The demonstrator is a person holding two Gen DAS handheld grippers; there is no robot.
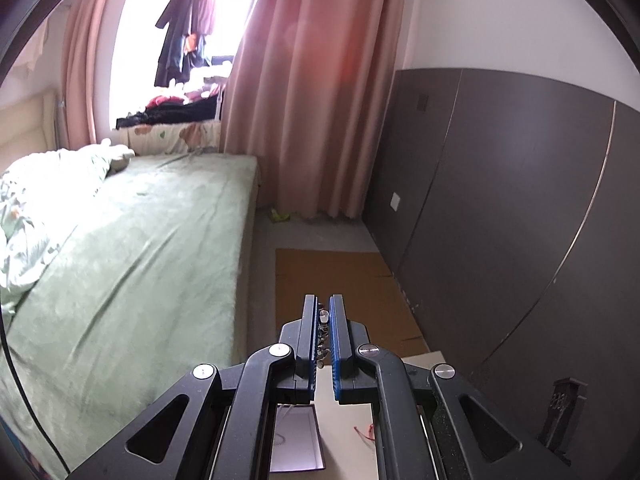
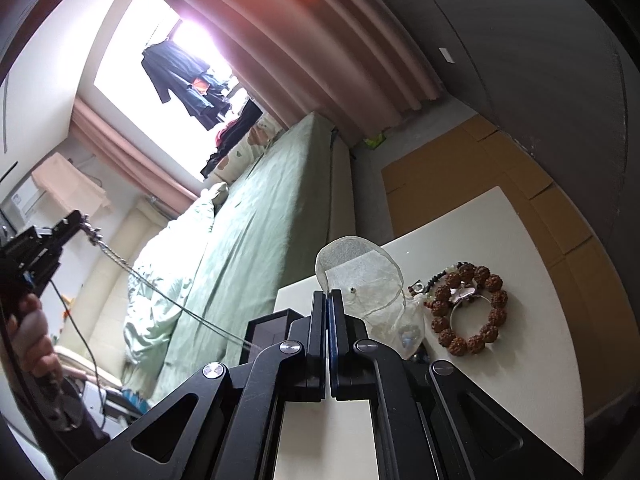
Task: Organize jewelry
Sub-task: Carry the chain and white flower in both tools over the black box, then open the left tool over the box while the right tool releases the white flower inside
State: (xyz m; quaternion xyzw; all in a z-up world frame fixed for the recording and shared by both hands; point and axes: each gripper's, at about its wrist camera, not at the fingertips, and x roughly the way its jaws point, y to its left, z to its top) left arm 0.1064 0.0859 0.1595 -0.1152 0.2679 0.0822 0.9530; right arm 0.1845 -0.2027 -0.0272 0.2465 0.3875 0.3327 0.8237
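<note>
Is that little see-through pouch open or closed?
Open. The sheer pouch has its mouth gaping in a wide loop above the right tool, which pinches its edge.

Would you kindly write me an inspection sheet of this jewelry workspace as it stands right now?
Surface: white table, bare toward its near edge.
Job's things: silver chain stretched taut through the air from the left gripper toward the dark open box; organza pouch held up by its edge; brown bead bracelet lying flat with smaller pieces piled inside and beside it; red string on the table.
Clutter: nothing seen.
Grippers: left gripper shut on the chain; right gripper shut on the pouch.
Cables: thin dark lead hanging below the left gripper.
Surroundings: green bed, pink curtains, cardboard sheet on the floor.
</note>
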